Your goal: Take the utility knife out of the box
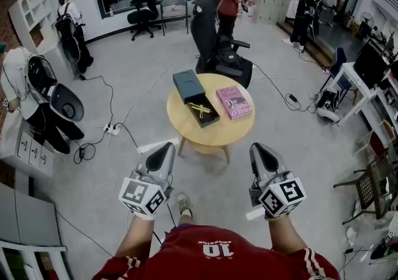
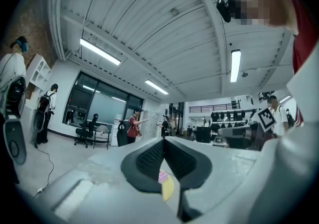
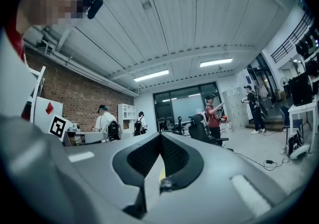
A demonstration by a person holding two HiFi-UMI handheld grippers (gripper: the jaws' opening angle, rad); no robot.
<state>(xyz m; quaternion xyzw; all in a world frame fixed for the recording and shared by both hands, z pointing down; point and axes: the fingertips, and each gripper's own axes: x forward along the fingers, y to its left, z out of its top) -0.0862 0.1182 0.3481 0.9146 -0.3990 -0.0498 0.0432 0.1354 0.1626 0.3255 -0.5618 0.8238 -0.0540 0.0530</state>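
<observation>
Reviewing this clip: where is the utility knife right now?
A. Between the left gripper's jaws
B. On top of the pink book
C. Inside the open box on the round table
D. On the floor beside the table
C: the utility knife lies in the open box on the round table, while the left gripper and right gripper are shut, empty and apart from the table.

bright ceiling strip lights [image 2: 100,52]; fisheye edges dark, jaws blurred.

- Two hand-held grippers [image 1: 165,148] [image 1: 262,149], one per hand.
- One round counter [image 1: 186,126].
- One open box [image 1: 186,83] on it.
- One utility knife [image 1: 201,109] in the box.
- One pink book [image 1: 233,102] beside the box.
</observation>
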